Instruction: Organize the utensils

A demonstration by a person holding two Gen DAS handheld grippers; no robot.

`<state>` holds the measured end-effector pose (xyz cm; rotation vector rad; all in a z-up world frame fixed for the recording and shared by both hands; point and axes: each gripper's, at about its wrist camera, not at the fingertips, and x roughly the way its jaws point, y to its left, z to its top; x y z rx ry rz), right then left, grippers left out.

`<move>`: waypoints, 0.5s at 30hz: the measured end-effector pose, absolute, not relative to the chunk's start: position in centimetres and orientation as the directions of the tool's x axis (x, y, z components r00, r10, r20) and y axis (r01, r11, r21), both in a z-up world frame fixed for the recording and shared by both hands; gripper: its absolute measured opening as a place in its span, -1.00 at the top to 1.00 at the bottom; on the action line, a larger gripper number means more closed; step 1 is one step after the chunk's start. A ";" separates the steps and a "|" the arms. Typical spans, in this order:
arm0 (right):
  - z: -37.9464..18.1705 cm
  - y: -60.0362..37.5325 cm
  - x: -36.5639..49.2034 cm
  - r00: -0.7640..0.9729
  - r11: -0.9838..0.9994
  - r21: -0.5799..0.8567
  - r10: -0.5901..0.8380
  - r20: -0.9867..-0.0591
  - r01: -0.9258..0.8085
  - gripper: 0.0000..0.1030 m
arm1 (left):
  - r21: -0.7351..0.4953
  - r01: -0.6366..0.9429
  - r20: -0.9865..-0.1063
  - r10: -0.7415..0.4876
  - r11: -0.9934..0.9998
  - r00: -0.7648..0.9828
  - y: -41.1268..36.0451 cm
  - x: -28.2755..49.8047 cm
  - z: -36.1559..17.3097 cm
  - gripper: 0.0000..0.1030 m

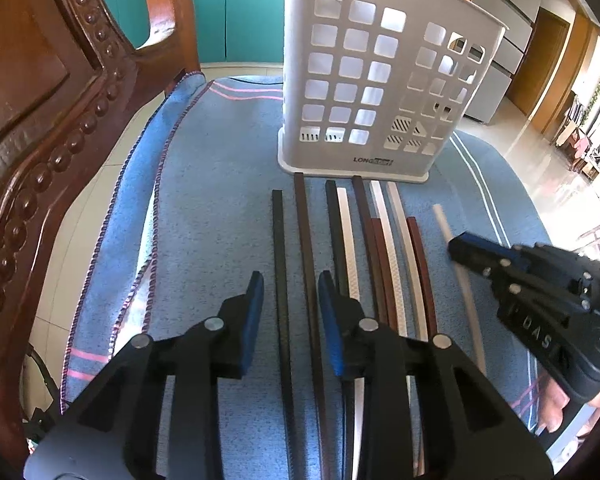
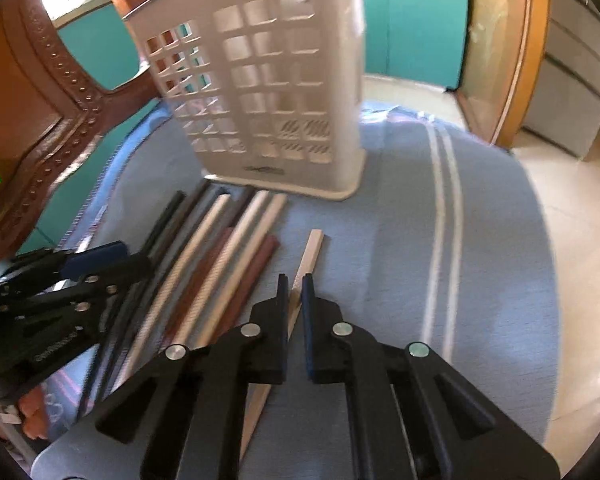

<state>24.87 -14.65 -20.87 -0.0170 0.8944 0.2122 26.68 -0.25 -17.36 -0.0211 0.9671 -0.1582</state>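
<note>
Left wrist view, left gripper (image 1: pixel 291 282) released over nine chopsticks (image 1: pixel 394 240), right gripper (image 2: pixel 296 286) grasping tenth chopstick (image 2: pixel 313 246), one basket (image 1: pixel 380 80)

The left gripper (image 1: pixel 291 280) is reaching forward from the bottom centre of its own view, its jaws standing well apart. The right gripper (image 2: pixel 296 282) is pointing up from the lower middle of its frame, jaws nearly together with only a thin gap. Bare fingers (image 1: pixel 554 406) are gripping its handle at lower right.
</note>
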 end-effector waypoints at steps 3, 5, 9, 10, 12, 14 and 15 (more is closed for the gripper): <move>-21.0 -14.8 24.8 0.615 0.982 0.059 0.159 -0.772 -0.181 0.87 | -0.078 0.122 -0.824 -0.133 0.990 0.551 -0.3 26.9 -17.5 0.43; -21.1 -15.0 24.8 0.614 0.982 0.065 0.163 -0.772 -0.179 0.86 | -0.078 0.119 -0.826 -0.131 0.990 0.548 -0.2 27.0 -17.6 0.37; -21.0 -15.7 24.9 0.610 0.982 0.088 0.171 -0.774 -0.164 0.74 | -0.086 0.087 -0.829 -0.120 0.992 0.546 0.8 27.7 -17.8 0.35; -21.1 -15.8 25.0 0.609 0.983 0.091 0.171 -0.775 -0.159 0.70 | -0.090 0.083 -0.830 -0.121 0.992 0.545 1.0 27.8 -17.8 0.35; -21.1 -15.8 25.0 0.607 0.984 0.098 0.169 -0.776 -0.150 0.60 | -0.107 0.074 -0.830 -0.129 0.992 0.542 1.4 28.0 -17.7 0.35; -21.1 -15.9 25.1 0.607 0.984 0.104 0.169 -0.776 -0.142 0.50 | -0.112 0.068 -0.827 -0.131 0.991 0.546 1.7 28.1 -17.6 0.35; -21.0 -16.0 25.1 0.607 0.985 0.103 0.168 -0.777 -0.140 0.48 | -0.112 0.066 -0.826 -0.130 0.991 0.548 1.7 28.2 -17.6 0.35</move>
